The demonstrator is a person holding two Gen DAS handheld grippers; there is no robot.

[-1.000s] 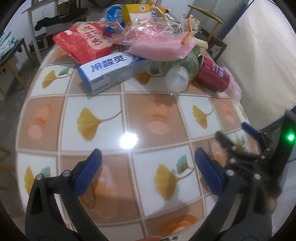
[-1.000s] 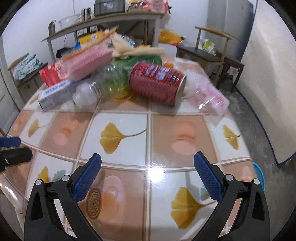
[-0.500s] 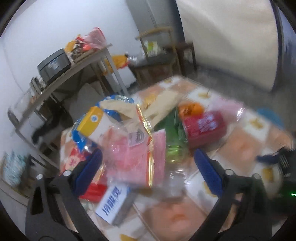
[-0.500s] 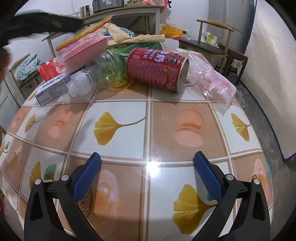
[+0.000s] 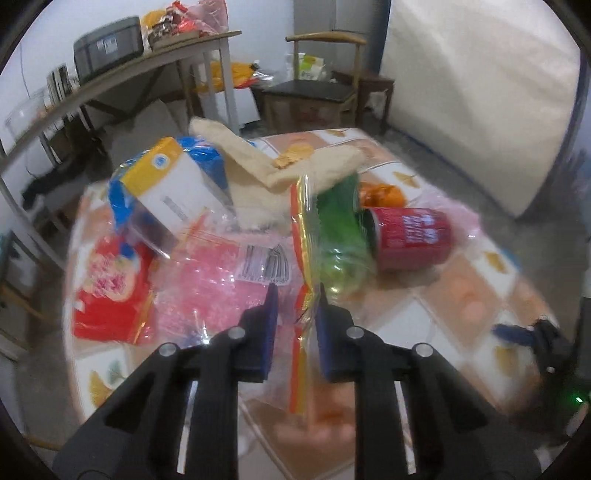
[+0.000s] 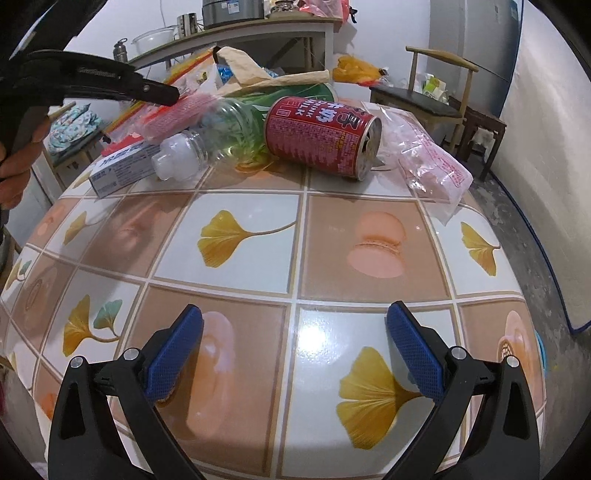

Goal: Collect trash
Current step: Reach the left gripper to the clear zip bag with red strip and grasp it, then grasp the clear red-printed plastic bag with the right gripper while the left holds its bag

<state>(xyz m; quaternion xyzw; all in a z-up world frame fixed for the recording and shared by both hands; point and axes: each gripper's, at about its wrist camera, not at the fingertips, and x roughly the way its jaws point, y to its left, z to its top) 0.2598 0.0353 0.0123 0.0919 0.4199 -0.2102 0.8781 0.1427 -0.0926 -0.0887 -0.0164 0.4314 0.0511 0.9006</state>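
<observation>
A heap of trash lies at the far side of the tiled table [image 6: 258,229]: a red can [image 6: 321,138], a clear bottle with green label [image 6: 221,136], a toothpaste box [image 6: 122,168], a pink clear bag [image 6: 432,166]. My left gripper [image 5: 295,306] is nearly shut on the edge of a clear pink packet [image 5: 236,280] with a red-yellow strip, atop the heap; it also shows in the right wrist view [image 6: 162,94]. My right gripper [image 6: 295,354] is open and empty above the near tiles. The can [image 5: 410,236] lies right of the packet.
A red snack bag [image 5: 110,291], a white-yellow box [image 5: 170,192] and a beige paper wrap [image 5: 258,173] lie in the heap. A wooden chair [image 6: 439,96] and a shelf table [image 6: 236,33] stand behind. A white mattress [image 5: 480,92] leans at right.
My left gripper swung up over the heap and closed from wide open onto the pink packet's edge. My right gripper moved slightly closer to the can and stayed open.
</observation>
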